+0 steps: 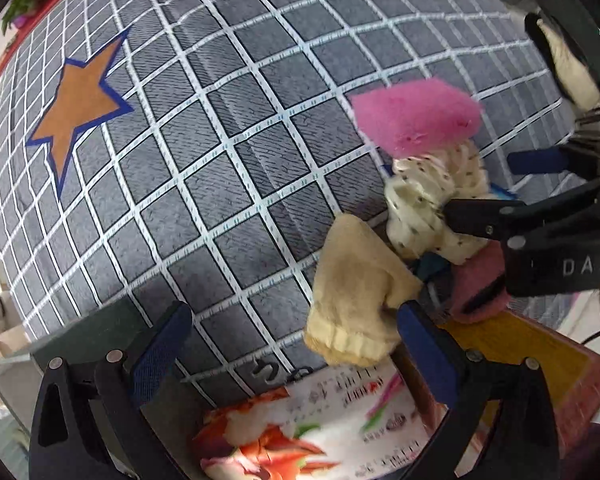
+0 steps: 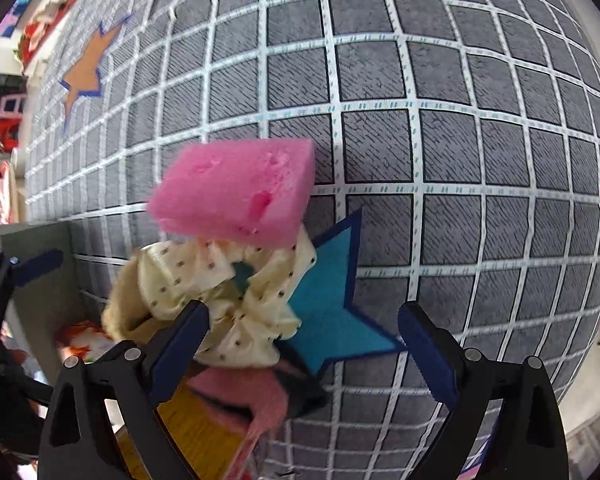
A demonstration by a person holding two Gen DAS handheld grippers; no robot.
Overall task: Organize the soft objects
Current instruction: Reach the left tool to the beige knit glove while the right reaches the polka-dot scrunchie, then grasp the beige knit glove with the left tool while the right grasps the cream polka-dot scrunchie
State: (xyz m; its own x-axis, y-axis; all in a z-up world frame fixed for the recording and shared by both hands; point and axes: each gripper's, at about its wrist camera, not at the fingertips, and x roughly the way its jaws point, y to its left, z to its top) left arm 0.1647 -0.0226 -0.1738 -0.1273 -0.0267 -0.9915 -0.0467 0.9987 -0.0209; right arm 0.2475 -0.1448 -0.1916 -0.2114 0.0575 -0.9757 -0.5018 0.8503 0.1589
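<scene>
Right gripper (image 1: 496, 200) marked "DAS", open

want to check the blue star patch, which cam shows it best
The right wrist view: the blue star patch lies open on the checked cloth, only partly covered by the dotted scrunchie. The left wrist view shows just blue slivers behind the scrunchie.

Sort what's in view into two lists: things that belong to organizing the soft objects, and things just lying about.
Part of the job:
pink sponge
dotted cream scrunchie
beige sock
pink sock
left tongs, open
right tongs, open

Just lying about:
checked grey bedspread
printed packet
wooden board
</scene>
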